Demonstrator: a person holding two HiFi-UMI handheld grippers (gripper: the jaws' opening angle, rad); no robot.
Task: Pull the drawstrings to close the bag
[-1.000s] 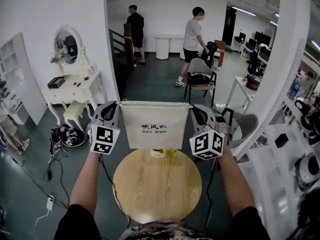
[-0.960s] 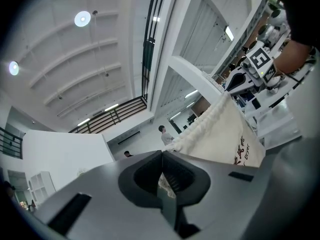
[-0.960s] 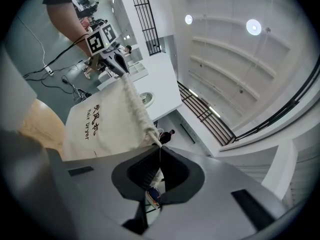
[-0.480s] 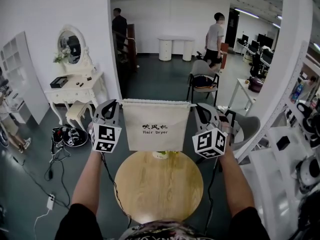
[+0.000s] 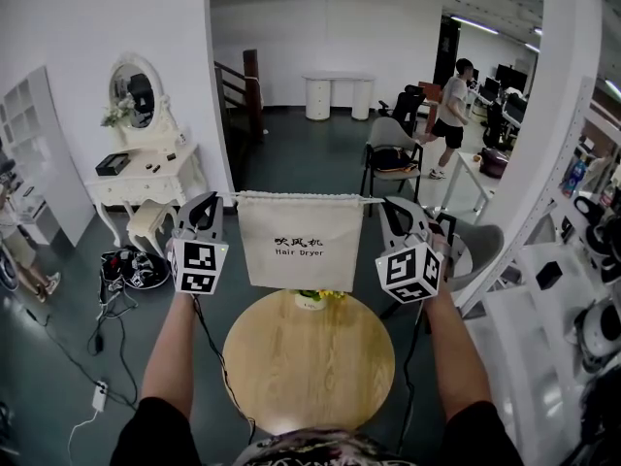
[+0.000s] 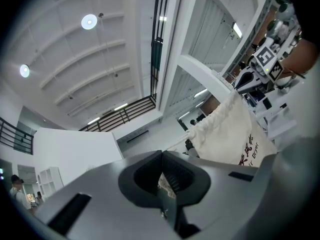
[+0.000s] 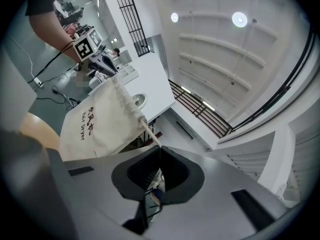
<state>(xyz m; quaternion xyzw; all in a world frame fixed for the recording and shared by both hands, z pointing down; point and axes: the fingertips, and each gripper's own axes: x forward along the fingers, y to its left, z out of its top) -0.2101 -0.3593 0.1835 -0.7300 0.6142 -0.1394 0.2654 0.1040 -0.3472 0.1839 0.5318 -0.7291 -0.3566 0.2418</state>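
While the cream cloth bag (image 5: pixel 300 246) hangs in the air over the far edge of the round wooden table (image 5: pixel 309 377), it is stretched flat between the two grippers. Its top edge is bunched into a tight ruffle and its printed side faces the person.

The left gripper (image 5: pixel 212 202) sits just beside the bag's upper left corner and the right gripper (image 5: pixel 387 204) just beside the upper right corner. Both are at about the same height, roughly level, and point away from the person. A thin cord leaves each top corner: the left drawstring (image 5: pixel 229 196) runs to the left gripper and the right drawstring (image 5: pixel 373 200) to the right gripper.

In the left gripper view the jaws are clenched together on the cord, and a bit of cream string shows in the hollow behind the pads. In the right gripper view the cord runs taut from the bag's corner straight into the seam where the jaws meet — these are also clamped tight on the string.

The bag's bottom hem hangs in front of a small pot of yellow flowers (image 5: pixel 315 299) on the table; whether they touch I cannot tell.

A white dressing table (image 5: pixel 146 178) with an oval mirror stands at the left. Farther back there is a chair (image 5: pixel 393 158), and a person (image 5: pixel 451 115) is walking past it.
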